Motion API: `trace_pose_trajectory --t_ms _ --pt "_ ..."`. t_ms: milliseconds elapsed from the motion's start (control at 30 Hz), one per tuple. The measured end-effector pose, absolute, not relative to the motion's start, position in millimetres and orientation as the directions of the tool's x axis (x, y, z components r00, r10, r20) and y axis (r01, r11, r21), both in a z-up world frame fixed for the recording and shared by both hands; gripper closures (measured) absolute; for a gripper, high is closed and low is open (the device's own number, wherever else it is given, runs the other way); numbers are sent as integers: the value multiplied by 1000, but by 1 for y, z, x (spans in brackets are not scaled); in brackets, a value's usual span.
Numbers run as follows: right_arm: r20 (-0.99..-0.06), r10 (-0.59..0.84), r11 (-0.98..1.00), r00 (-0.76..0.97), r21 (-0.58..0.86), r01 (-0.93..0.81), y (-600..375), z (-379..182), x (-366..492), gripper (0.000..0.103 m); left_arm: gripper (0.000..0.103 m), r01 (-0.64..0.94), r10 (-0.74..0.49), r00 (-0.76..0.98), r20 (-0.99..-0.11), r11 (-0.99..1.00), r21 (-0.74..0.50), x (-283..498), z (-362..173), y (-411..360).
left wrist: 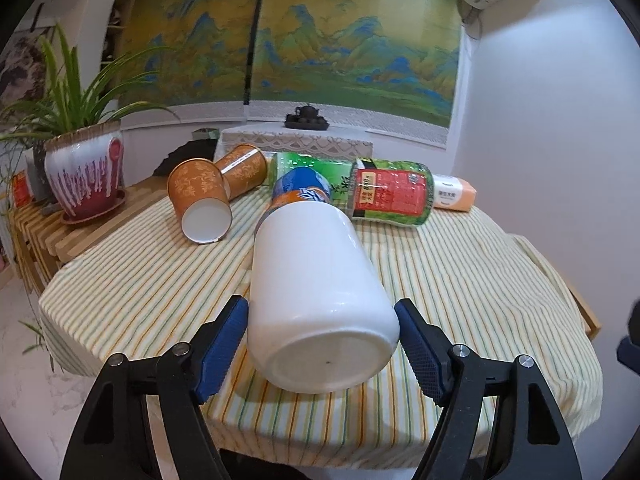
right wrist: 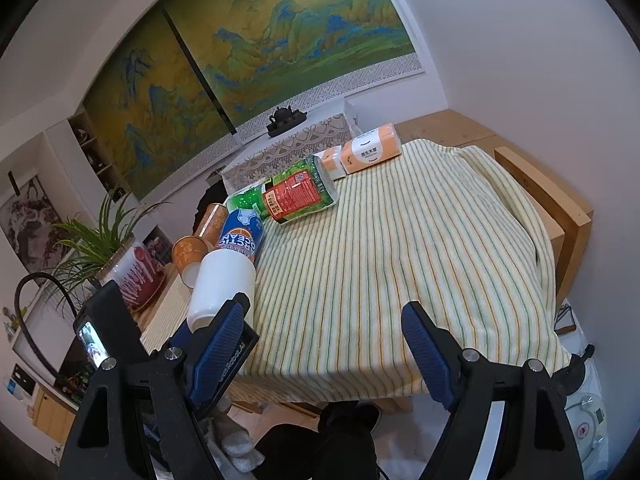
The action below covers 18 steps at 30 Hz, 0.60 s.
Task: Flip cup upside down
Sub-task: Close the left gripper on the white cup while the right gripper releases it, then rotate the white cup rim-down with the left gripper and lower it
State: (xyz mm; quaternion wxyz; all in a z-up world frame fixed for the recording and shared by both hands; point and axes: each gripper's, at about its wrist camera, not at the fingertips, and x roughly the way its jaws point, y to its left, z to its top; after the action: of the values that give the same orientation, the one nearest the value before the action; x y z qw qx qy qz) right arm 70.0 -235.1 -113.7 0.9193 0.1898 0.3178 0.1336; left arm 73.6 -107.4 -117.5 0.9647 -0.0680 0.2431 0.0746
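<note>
A white cup (left wrist: 316, 292) is held between the blue pads of my left gripper (left wrist: 322, 316), tilted with its flat base toward the camera and its mouth pointing away. The pads press both sides near the base. It also shows in the right wrist view (right wrist: 222, 284), at the left over the table's near-left part. My right gripper (right wrist: 326, 320) is open and empty above the front of the striped tablecloth (right wrist: 400, 248).
Two orange paper cups (left wrist: 200, 200) lie on their sides at the back left. A blue soda can (left wrist: 300, 190), a green bottle (left wrist: 384, 196) and tissue packs (right wrist: 372, 152) lie behind. A potted plant (left wrist: 86, 168) stands on a slatted bench at left.
</note>
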Motion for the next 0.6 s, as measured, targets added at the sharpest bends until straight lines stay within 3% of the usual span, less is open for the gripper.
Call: trace_pose_trajectory --t_ms 600 --pt "-520 361 877 774 471 -93 -236 -115 73 25 25 149 -109 810 -577 989 23 72 -64 -110"
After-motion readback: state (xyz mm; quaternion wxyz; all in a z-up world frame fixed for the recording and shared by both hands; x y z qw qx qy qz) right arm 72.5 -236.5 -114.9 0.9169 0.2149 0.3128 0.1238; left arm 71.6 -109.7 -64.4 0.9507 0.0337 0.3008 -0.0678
